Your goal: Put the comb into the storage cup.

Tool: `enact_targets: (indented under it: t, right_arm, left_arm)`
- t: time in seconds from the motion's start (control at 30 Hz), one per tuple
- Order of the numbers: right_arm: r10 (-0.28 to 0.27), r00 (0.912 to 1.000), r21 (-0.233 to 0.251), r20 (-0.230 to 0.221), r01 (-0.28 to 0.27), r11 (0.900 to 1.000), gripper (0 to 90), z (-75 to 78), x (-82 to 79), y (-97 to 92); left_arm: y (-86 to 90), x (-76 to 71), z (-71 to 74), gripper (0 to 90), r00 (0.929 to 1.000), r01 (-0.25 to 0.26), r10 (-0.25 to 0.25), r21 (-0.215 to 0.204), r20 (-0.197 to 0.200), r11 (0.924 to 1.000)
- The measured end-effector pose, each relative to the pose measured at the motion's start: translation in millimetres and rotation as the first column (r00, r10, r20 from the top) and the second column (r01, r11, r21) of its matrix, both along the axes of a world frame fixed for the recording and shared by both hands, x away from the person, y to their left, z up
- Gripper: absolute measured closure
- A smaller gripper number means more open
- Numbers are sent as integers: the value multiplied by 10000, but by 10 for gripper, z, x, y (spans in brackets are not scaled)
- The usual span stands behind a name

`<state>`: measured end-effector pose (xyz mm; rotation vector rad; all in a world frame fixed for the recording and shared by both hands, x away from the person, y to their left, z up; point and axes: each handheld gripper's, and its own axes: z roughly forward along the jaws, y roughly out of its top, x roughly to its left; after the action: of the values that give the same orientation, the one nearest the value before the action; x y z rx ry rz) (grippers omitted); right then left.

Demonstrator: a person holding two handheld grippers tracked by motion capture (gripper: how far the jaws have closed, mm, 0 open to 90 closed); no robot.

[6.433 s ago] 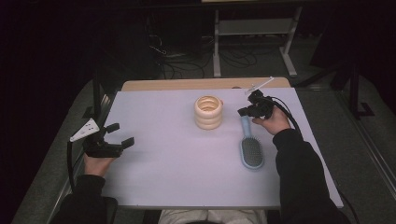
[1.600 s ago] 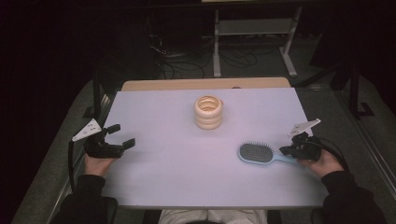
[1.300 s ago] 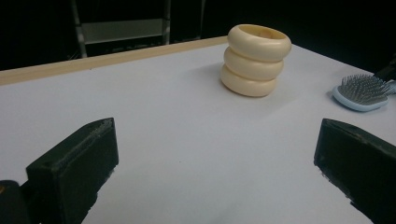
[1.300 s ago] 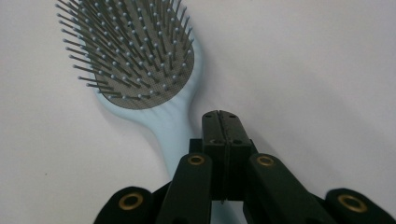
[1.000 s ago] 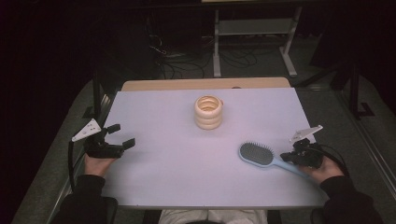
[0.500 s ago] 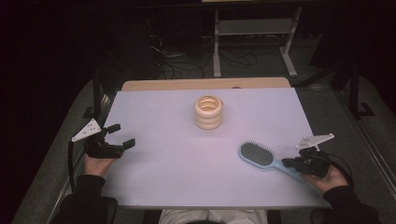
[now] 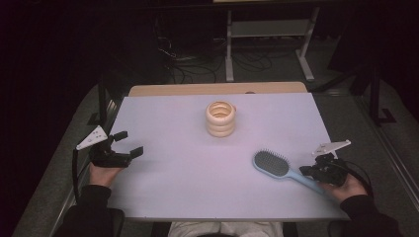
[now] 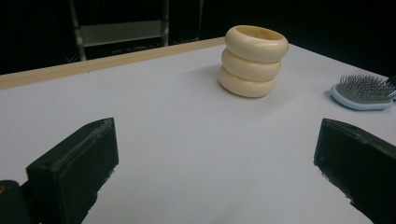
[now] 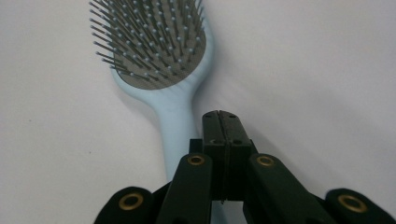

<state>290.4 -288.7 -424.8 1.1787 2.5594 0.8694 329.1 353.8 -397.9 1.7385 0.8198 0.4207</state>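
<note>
Right gripper (image 9: 223, 126), jaws pressed together above the light-blue plastic hairbrush (image 9: 161, 70) handle, nothing clamped; left gripper (image 7: 121, 150) held parted, idle.

— What sort of place is this?
— A lab or test room. The desk (image 7: 163, 128) has a plain white top, and the room behind it is dark.
— What else shows it?
— Loose cables (image 7: 197, 61) lie on the grey floor behind the desk, beside a metal-legged stand (image 7: 267, 39).
</note>
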Motion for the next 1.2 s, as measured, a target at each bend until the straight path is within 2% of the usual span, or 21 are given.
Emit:
enact_targets:
  t: [0.17,0.37,0.6,0.77,1.0,1.2]
  right_arm:
    - [215,9992,-188,-339,-221,9996,887,-7,-12,48]
    - [331,9994,-148,-52,-332,9993,887,152,-41,42]
    - [645,9967,-167,498,-638,9978,859,432,-82,108]
    - [903,9931,-467,754,-869,9951,824,604,-77,161]
    - [1181,9903,-940,731,-1110,9894,777,784,-2,252]
    - [1318,9894,-1199,608,-1239,9850,703,804,70,331]
  left_arm:
    - [2,-4,2,0,10000,-23,23,13,6,10000]
    - [2,3,-7,0,10000,-28,29,85,-73,10000]
    - [5,-1,-8,0,9999,-59,60,64,-81,10000]
    - [5,-2,-9,0,9999,-56,57,80,-108,10000]
    - [4,-1,-9,0,9999,-67,68,65,-107,10000]
    - [5,0,-9,0,9999,-63,64,55,-113,10000]
